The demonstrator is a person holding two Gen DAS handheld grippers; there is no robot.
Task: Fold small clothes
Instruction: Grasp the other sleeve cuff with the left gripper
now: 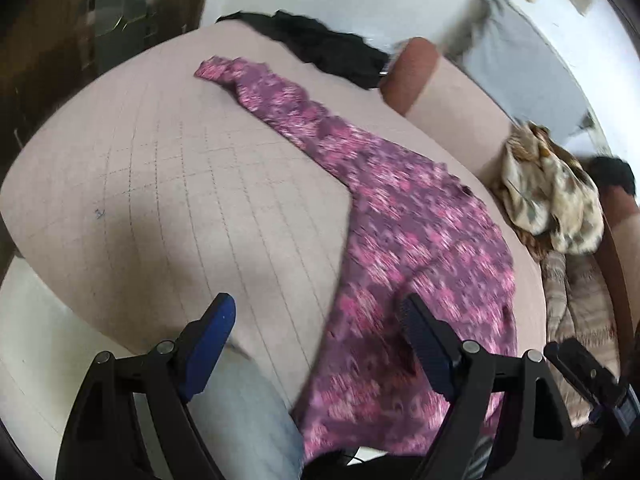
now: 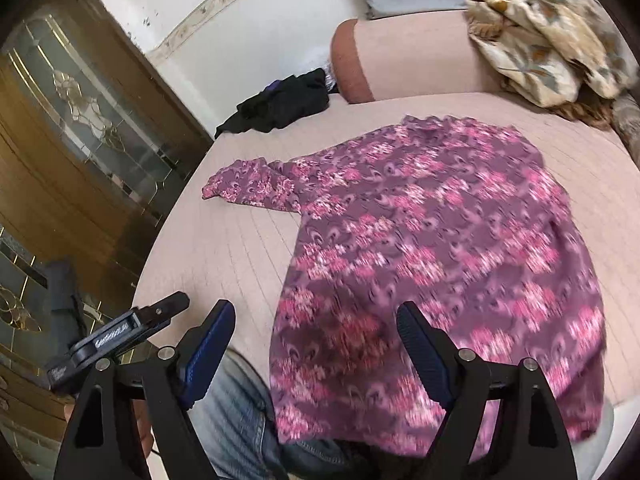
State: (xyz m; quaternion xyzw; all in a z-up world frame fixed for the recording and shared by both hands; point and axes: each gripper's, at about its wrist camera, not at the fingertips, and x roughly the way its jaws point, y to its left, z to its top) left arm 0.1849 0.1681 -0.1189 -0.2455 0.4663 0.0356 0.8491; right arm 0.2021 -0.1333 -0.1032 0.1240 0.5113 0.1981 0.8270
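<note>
Here, both hand-held grippers, left point(image 1: 316, 322) and right point(image 2: 316, 330), gape empty; the purple floral garment point(image 2: 440, 248) lies at 1 o'clock.

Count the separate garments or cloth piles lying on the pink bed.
3: the purple floral shirt spread flat in the middle, a black crumpled garment at the far edge, and a cream patterned heap by the bolster. More may lie hidden under that heap.
</note>
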